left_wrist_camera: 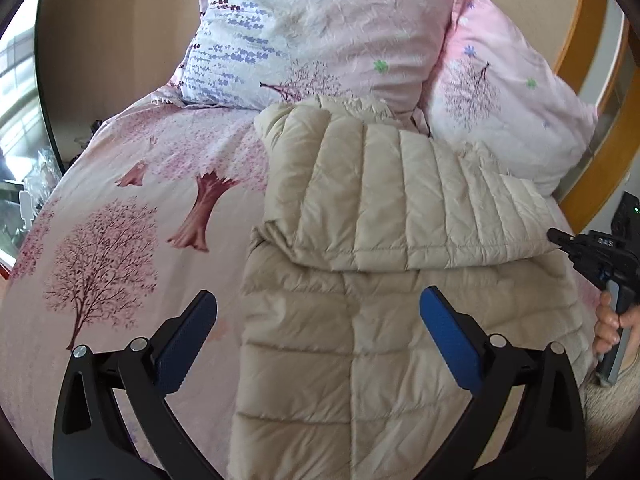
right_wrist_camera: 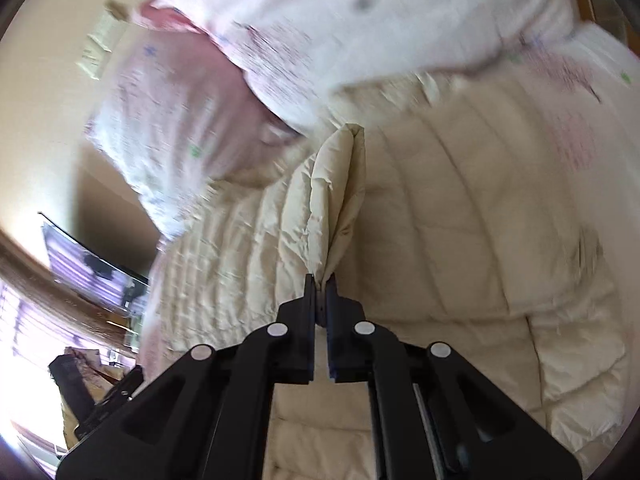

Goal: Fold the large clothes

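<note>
A beige quilted down jacket (left_wrist_camera: 360, 280) lies on the bed, with one part folded across its upper half. My left gripper (left_wrist_camera: 318, 312) is open and empty, hovering over the jacket's near left part. My right gripper (right_wrist_camera: 320, 284) is shut on a pinched fold of the jacket (right_wrist_camera: 340, 200) and holds that fold raised. The right gripper also shows in the left wrist view (left_wrist_camera: 560, 238), at the folded part's right end.
The bed has a pink sheet with a tree print (left_wrist_camera: 120, 240). Two flowered pillows (left_wrist_camera: 320, 28) lean at the head of the bed, close behind the jacket. A wooden frame (left_wrist_camera: 592, 128) stands to the right. The right wrist view is blurred.
</note>
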A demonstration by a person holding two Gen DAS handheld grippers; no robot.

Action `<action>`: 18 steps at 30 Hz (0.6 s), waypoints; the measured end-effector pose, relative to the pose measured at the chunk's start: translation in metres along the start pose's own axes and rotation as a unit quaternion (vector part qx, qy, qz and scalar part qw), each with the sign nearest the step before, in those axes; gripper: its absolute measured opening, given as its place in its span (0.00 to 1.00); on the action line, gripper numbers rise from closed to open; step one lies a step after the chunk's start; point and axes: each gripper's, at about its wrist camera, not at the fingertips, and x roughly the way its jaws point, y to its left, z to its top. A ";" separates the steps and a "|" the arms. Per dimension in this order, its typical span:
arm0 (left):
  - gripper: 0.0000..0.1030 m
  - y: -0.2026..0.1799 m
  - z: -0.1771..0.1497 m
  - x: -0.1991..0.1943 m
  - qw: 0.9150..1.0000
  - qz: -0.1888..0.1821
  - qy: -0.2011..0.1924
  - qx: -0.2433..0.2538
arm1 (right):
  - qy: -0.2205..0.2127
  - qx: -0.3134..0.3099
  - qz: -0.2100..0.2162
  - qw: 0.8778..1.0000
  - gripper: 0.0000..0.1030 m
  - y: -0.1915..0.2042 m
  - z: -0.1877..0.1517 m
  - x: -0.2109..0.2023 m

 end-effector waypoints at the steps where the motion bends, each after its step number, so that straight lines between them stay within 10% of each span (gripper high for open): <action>1: 0.99 0.001 -0.003 0.000 1.000 0.005 0.004 0.004 | 0.009 0.008 -0.007 1.000 0.05 -0.006 -0.002 0.004; 7: 0.99 0.016 -0.023 -0.013 0.999 0.026 0.004 0.023 | 0.042 0.012 -0.034 0.998 0.09 -0.019 -0.006 0.019; 13: 0.99 0.037 -0.047 -0.035 1.000 -0.013 0.011 0.009 | 0.033 -0.016 0.000 0.999 0.49 -0.015 -0.014 -0.025; 18: 0.99 0.050 -0.070 -0.050 0.998 -0.047 0.032 -0.006 | 0.044 -0.041 0.015 0.998 0.63 -0.035 -0.035 -0.086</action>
